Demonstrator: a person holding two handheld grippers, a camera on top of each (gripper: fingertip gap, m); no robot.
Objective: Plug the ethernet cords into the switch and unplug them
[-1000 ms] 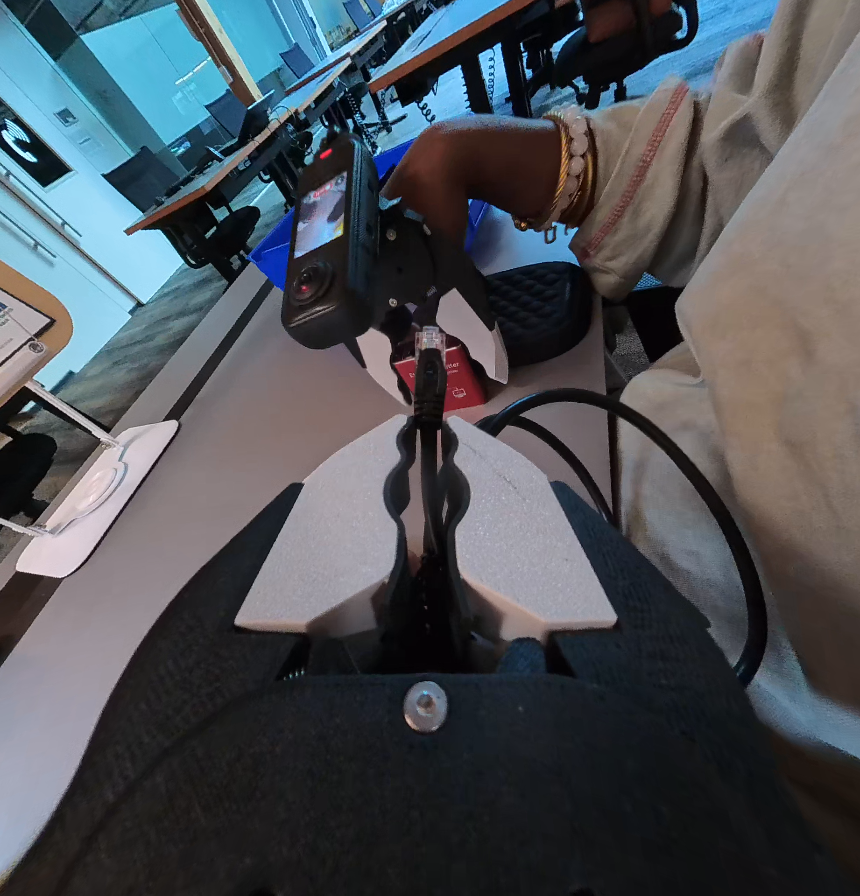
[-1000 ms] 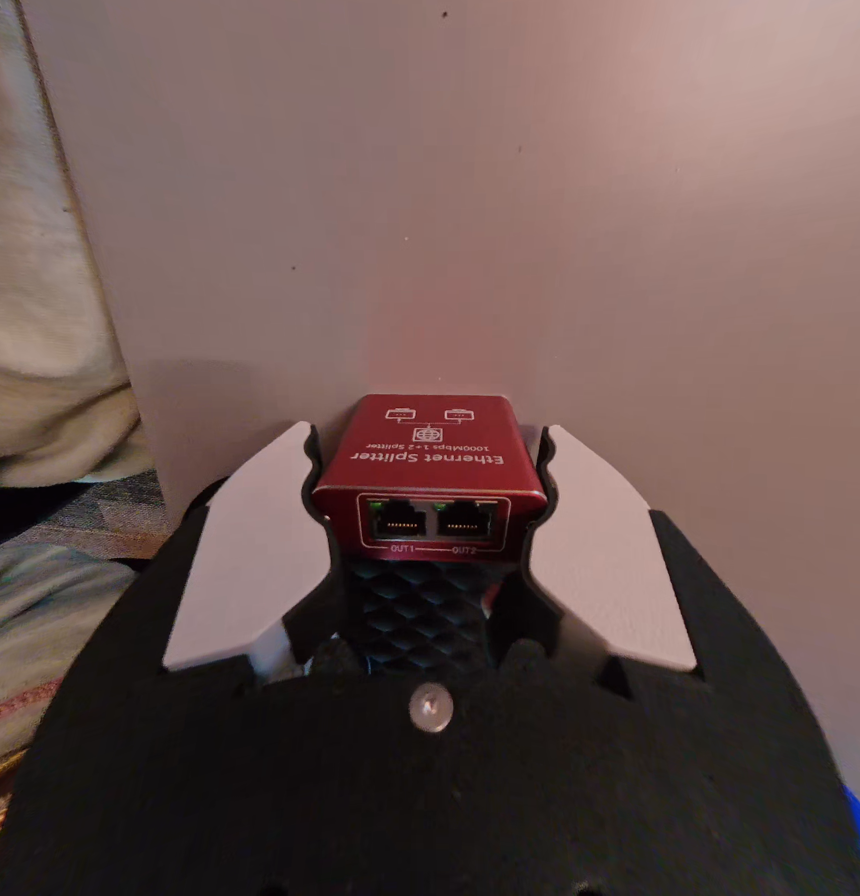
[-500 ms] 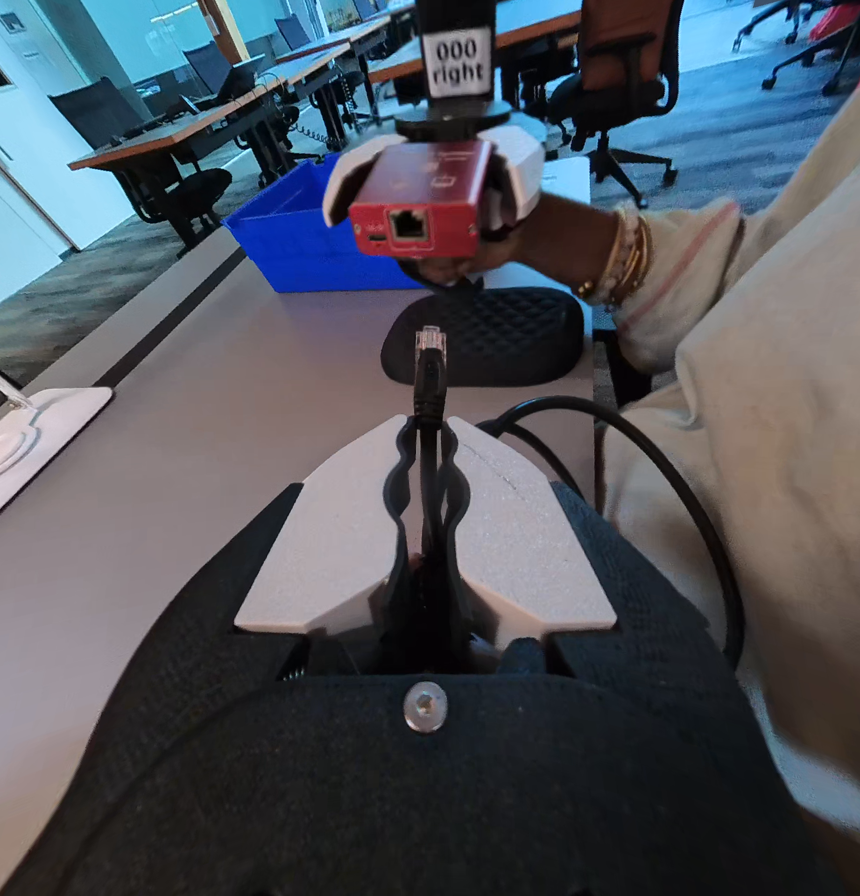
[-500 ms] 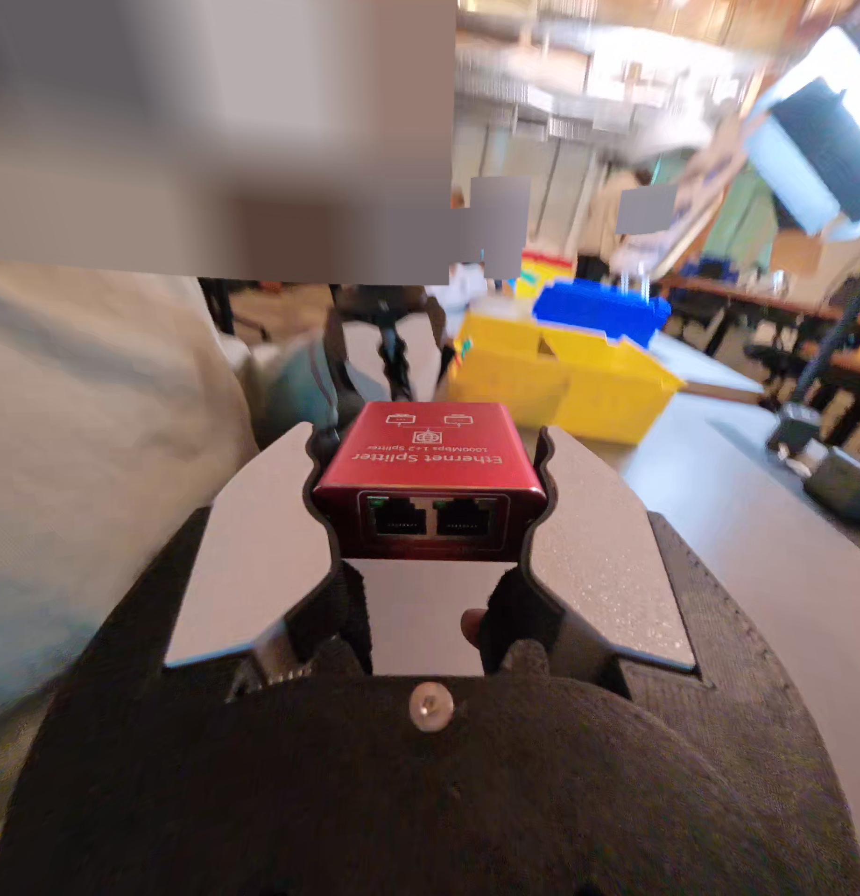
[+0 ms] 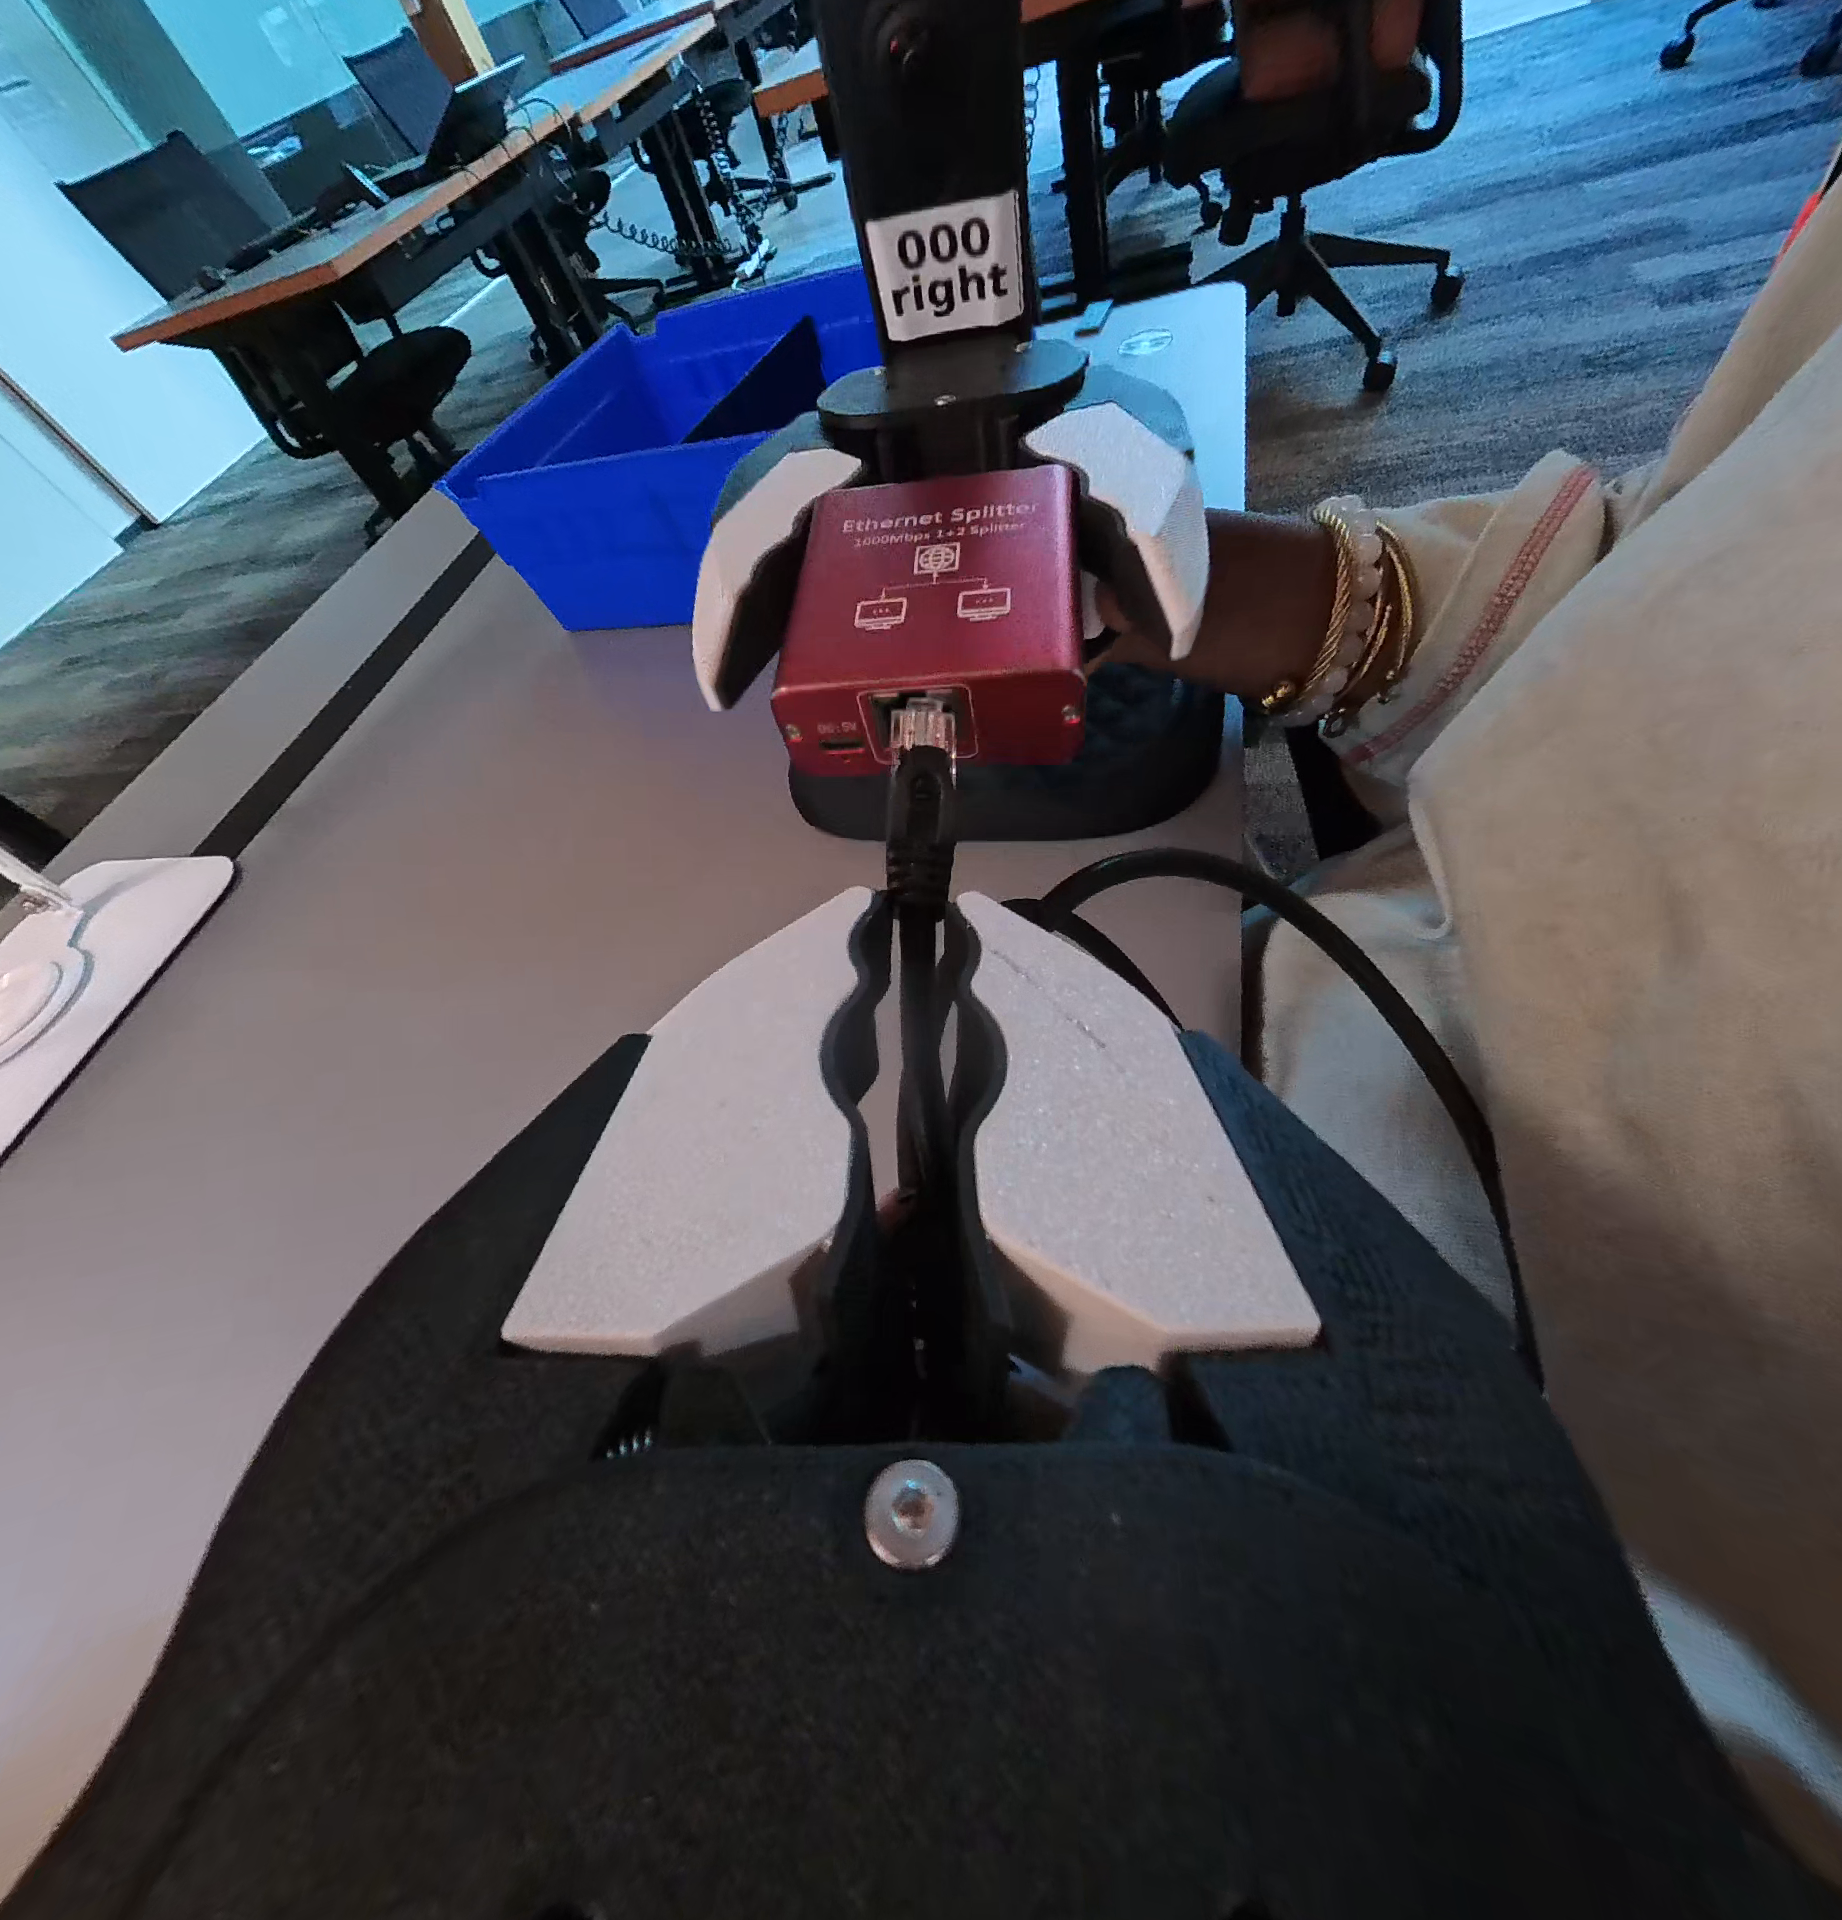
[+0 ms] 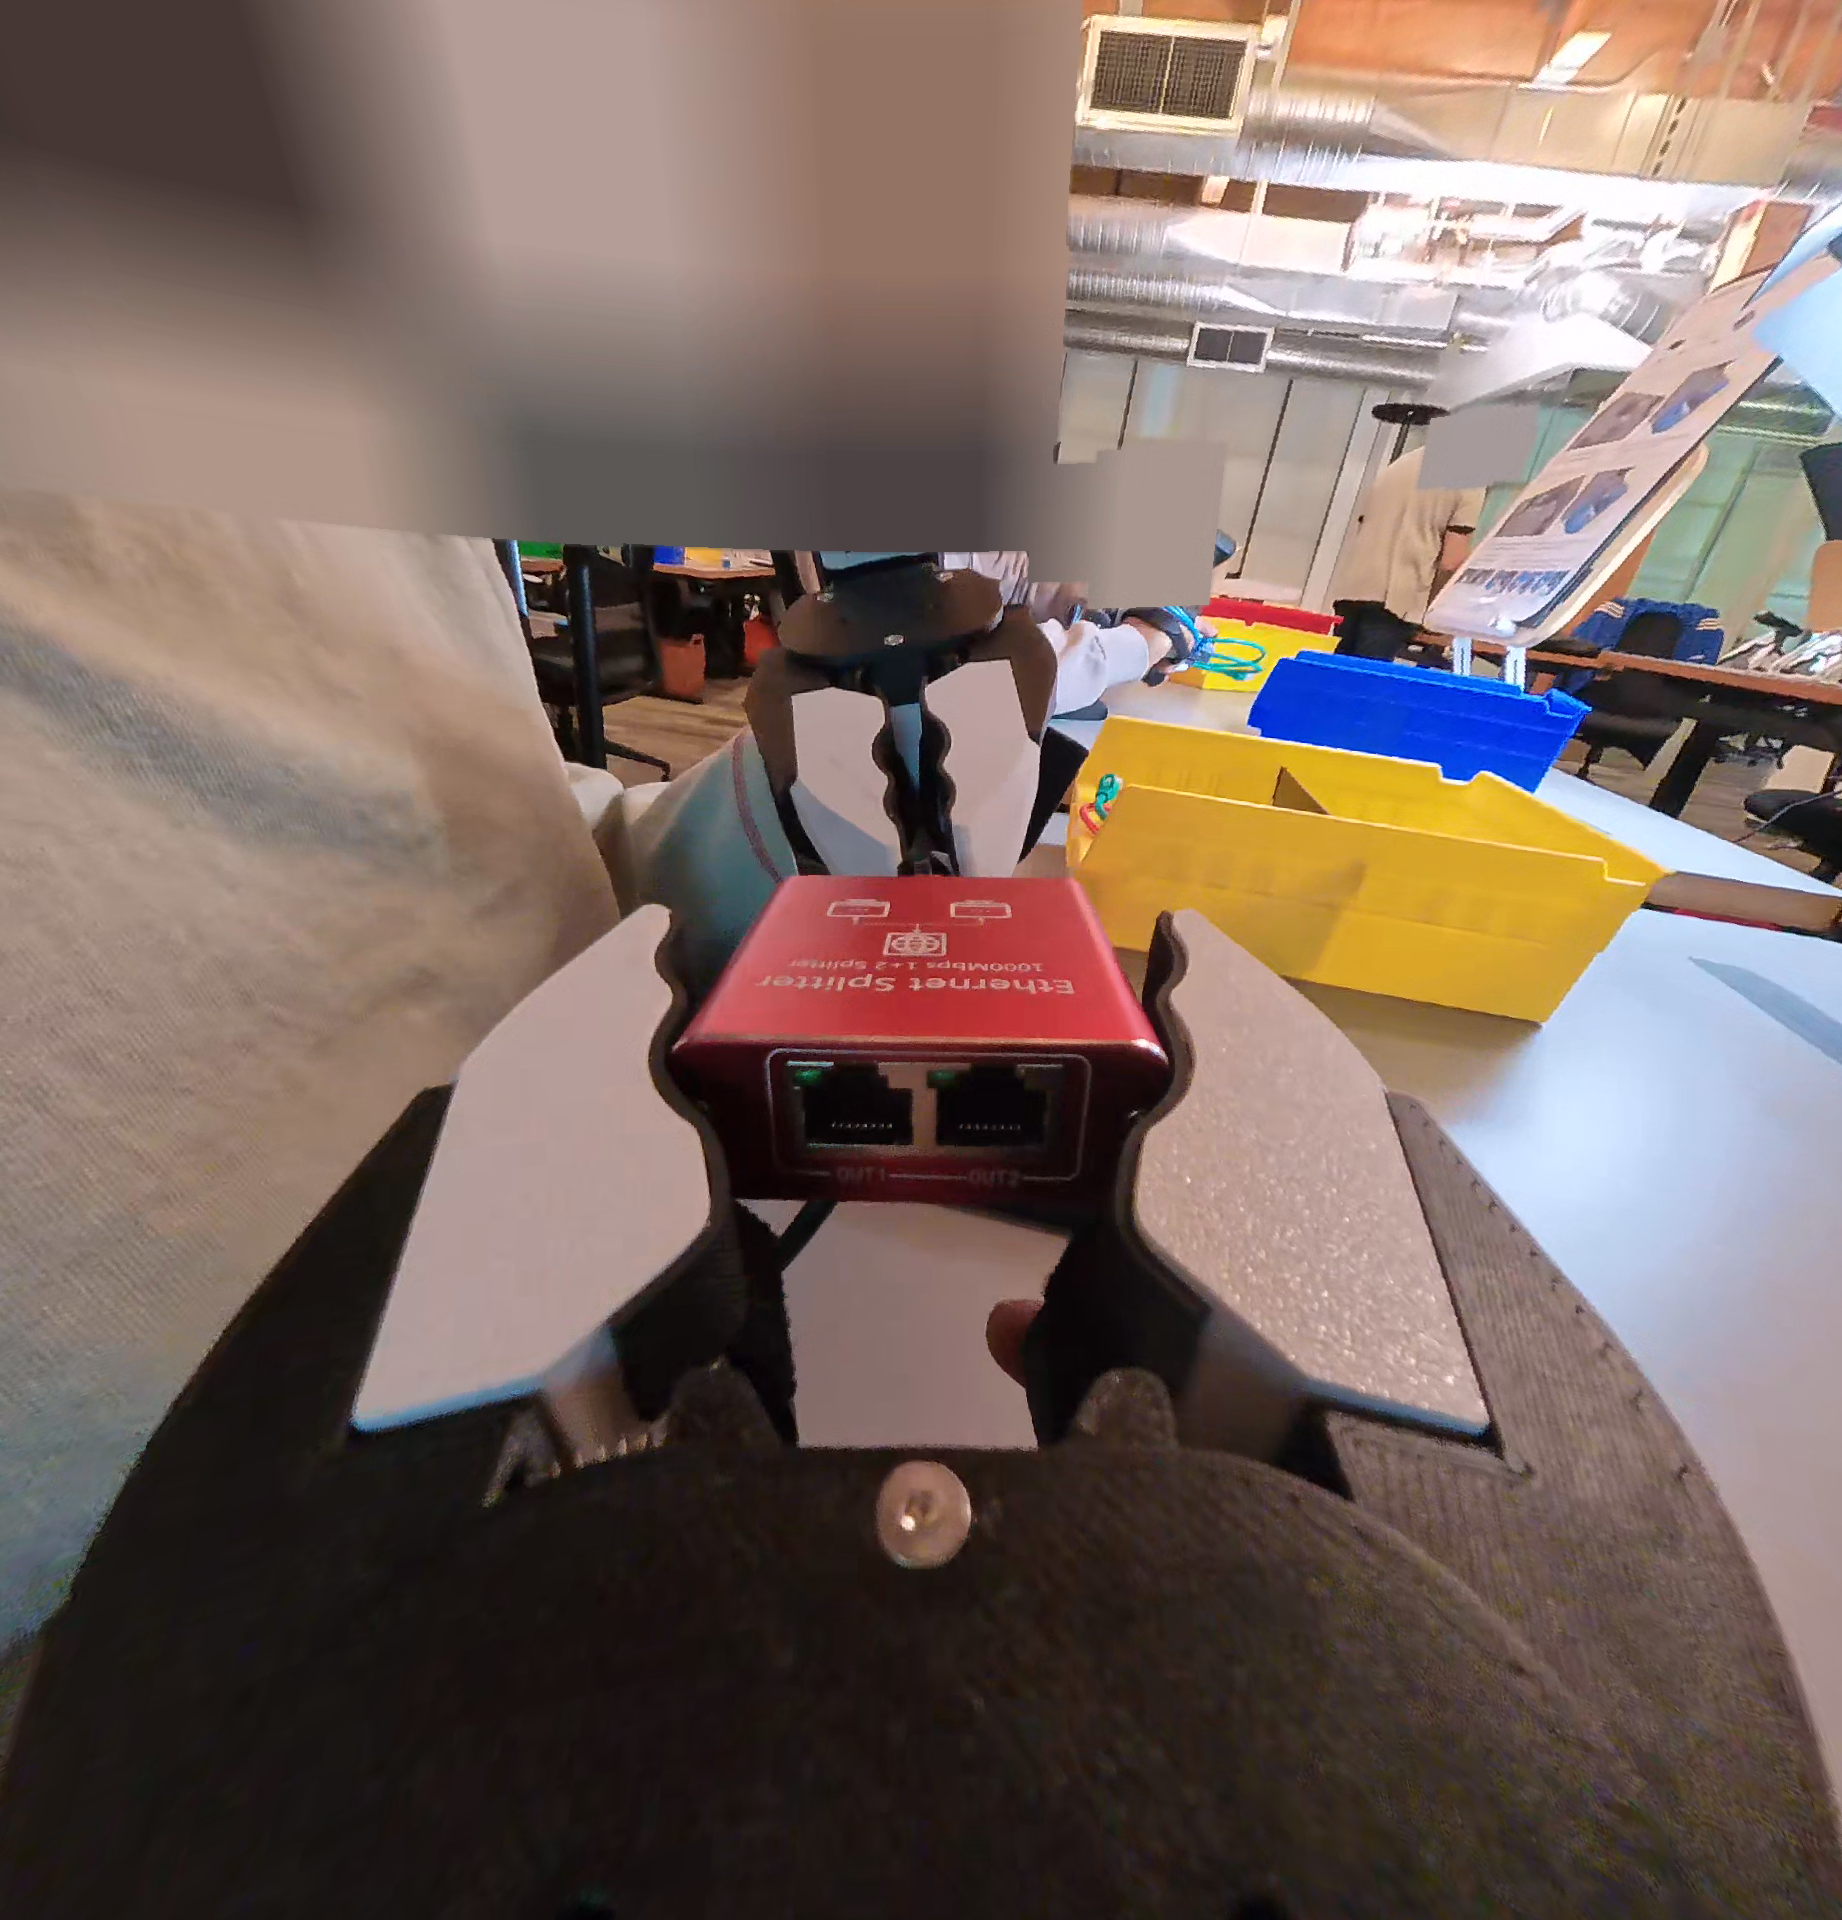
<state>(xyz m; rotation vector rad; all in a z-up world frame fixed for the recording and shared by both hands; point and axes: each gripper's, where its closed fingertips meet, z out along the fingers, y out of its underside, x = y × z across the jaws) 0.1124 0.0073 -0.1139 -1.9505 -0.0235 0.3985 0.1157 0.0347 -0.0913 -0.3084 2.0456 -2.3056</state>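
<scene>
My left gripper (image 5: pixel 915 914) is shut on a black ethernet cord (image 5: pixel 919 831). Its clear plug (image 5: pixel 919 727) sits at the mouth of the single port on the near face of the red switch (image 5: pixel 938 592). My right gripper (image 6: pixel 917 956) is shut on the red switch (image 6: pixel 917 997) and holds it in the air above the table, facing the left gripper (image 6: pixel 912 779). The switch's two ports toward the right wrist camera are empty. In the left wrist view the right gripper (image 5: pixel 948 665) clamps the switch from behind. The cord loops back to the right (image 5: pixel 1364 977).
A black textured pad (image 5: pixel 1156 790) lies on the grey table (image 5: pixel 377 987) under the switch. A blue bin (image 5: pixel 626 499) stands behind it. A yellow bin (image 6: pixel 1343 873) and another blue bin (image 6: pixel 1416 717) show in the right wrist view. The person's sleeve (image 5: pixel 1623 935) is at the right.
The right gripper lifted the red switch off the table, turned it toward the left gripper and brought it close. The cord's plug now meets the switch's single port.
</scene>
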